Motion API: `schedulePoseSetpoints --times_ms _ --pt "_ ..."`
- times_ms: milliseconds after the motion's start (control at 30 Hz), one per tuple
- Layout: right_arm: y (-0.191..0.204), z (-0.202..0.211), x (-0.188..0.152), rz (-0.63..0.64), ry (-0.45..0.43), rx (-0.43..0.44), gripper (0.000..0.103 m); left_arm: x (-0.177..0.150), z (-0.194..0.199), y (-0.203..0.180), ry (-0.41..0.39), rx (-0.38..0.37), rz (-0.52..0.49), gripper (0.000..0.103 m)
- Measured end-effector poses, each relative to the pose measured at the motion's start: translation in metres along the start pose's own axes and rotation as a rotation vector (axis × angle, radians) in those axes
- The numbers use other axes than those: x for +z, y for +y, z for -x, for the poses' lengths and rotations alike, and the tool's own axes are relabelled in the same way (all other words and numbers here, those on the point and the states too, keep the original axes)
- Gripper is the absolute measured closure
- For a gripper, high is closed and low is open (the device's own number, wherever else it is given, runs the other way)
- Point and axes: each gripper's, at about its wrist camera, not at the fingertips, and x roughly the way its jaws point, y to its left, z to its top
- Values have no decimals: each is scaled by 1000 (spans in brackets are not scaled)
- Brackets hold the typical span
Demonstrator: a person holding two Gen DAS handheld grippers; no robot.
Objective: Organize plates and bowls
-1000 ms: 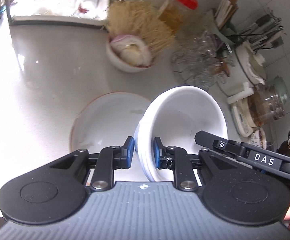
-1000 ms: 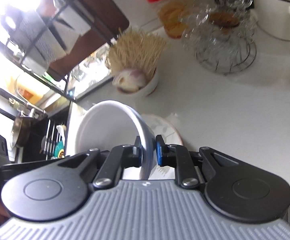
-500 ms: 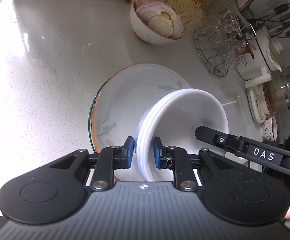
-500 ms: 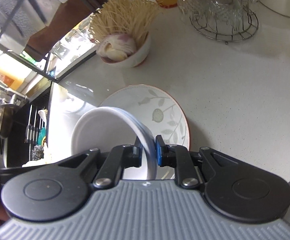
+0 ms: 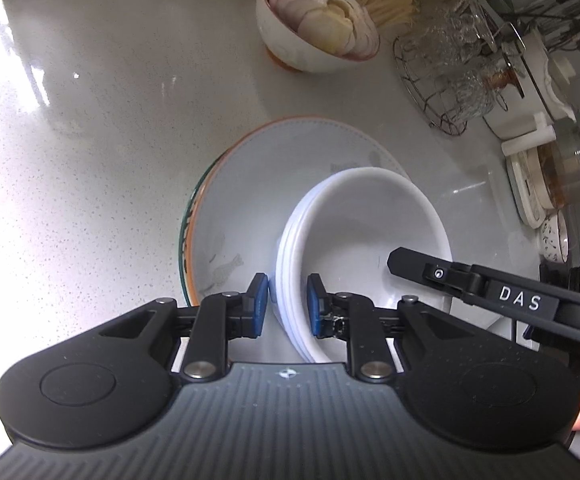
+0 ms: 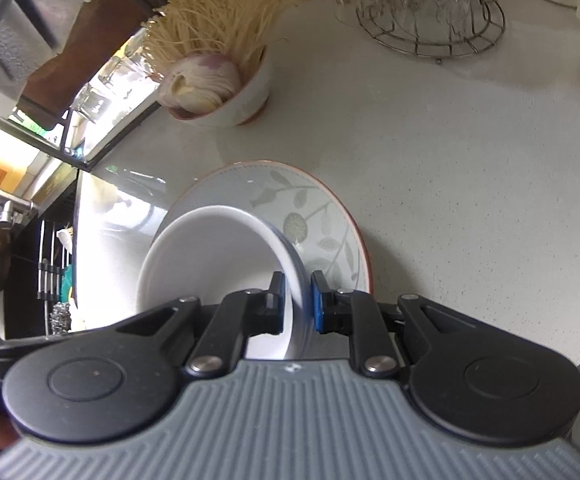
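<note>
A stack of white bowls (image 5: 354, 232) sits low over a stack of patterned plates (image 5: 245, 188) on the grey counter. My left gripper (image 5: 287, 300) is shut on the stack's left rim. My right gripper (image 6: 296, 300) is shut on the opposite rim of the white bowls (image 6: 209, 256), and its finger shows in the left wrist view (image 5: 422, 266). The top plate (image 6: 322, 216) has a leaf pattern and an orange edge. I cannot tell whether the bowls touch the plate.
A bowl of onion slices and dry noodles (image 5: 318, 36) stands behind the plates. A wire rack of glasses (image 5: 454, 80) and jars (image 5: 574, 168) are at the right. A sink area (image 6: 29, 248) lies beyond the counter's left edge.
Both grippers have carried the white bowls down and over the plate stack. The bowls have levelled from a steep tilt to nearly upright.
</note>
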Motion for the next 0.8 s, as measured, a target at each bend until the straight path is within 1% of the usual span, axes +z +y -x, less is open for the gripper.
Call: schedulePoseSetpoints --times_ms 167,300,400,500,533,567,600,667,800 --pt "-2 0 0 -8 -11 -10 86 1 -3 -2 -6 2 -14 80" --pt "-3 0 -2 -39 -15 -14 85 -2 -4 -3 -2 10 -23 79" --pt "-2 1 -3 -34 -29 -18 85 -3 -4 -4 -3 8 -30 77" --pt "-3 0 -5 -42 -28 -20 85 -3 -3 -4 -15 12 -29 61" --pt "-3 1 -5 -43 -29 -23 85 -4 -1 -5 -22 18 -31 54" --pt "-2 3 -5 -40 -33 -21 85 -4 1 -5 -30 16 -34 53" --pt "-2 5 -5 -36 -39 -22 84 -4 4 -6 -36 13 -35 53" --pt "-2 12 -5 -35 -65 -16 65 -4 9 -7 -52 19 -44 53" --pt "-4 29 -6 -20 -111 -9 65 -8 24 -12 -93 35 -60 53"
